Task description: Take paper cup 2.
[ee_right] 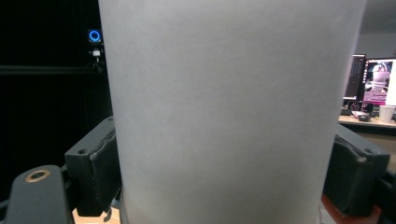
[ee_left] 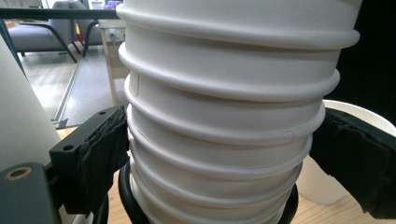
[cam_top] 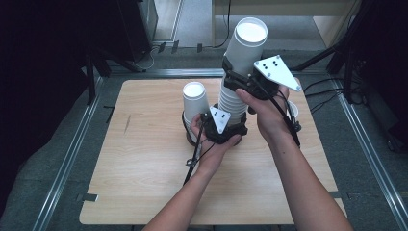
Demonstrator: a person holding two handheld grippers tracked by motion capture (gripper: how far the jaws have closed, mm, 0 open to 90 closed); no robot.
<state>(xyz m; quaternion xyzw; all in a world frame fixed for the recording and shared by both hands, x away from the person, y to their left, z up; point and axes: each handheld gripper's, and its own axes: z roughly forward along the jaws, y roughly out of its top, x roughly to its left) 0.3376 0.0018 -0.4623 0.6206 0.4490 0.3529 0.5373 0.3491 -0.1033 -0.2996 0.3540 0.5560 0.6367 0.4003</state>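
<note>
Right gripper [cam_top: 242,77] clamps top cup [cam_top: 248,45]; left gripper [cam_top: 230,126] grips cup stack [cam_top: 232,103] near table [cam_top: 144,163] centre. Separating cup; next: lift straight, stack held down.

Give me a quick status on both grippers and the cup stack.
Left gripper clamps the stack of paper cups low. Right gripper grips the top cup. Another upside-down cup stands close on the left, a possible snag.

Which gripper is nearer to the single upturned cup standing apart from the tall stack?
Left. The left gripper clamps the base of the stack, right beside the single cup. The right gripper grips the top cup, higher and farther away.
</note>
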